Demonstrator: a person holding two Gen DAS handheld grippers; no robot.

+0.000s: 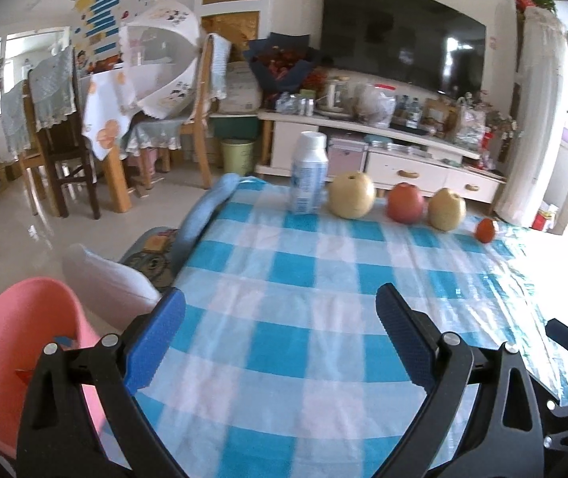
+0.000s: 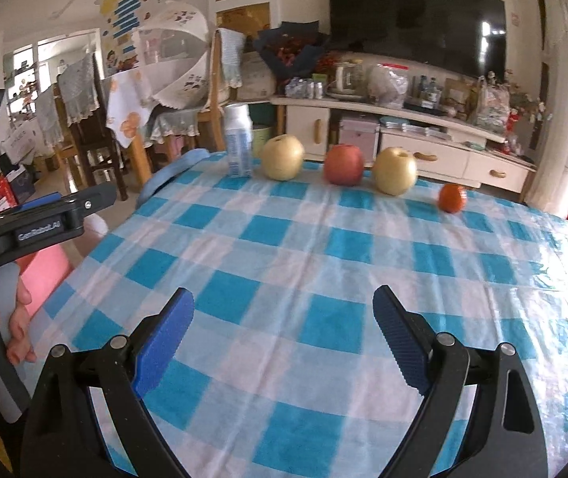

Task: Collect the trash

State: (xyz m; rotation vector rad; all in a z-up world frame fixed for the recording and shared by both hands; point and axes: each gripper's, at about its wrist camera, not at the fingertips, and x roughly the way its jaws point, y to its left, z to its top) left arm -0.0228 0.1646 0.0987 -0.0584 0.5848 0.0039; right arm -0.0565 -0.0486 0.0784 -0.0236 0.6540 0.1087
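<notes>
Here, both tongs (image 1: 280,302) (image 2: 284,306) wide over tablecloth (image 2: 323,263).

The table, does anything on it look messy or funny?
Mostly tidy: the bottle stands upright beside the fruit, nothing spilled. Only the checked tablecloth looks odd: its far left edge is bunched into a roll, and it is creased.

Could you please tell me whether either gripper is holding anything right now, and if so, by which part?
Nothing is held. The left gripper and the right gripper both hang open above the checked tablecloth, with nothing between their fingers.
</notes>
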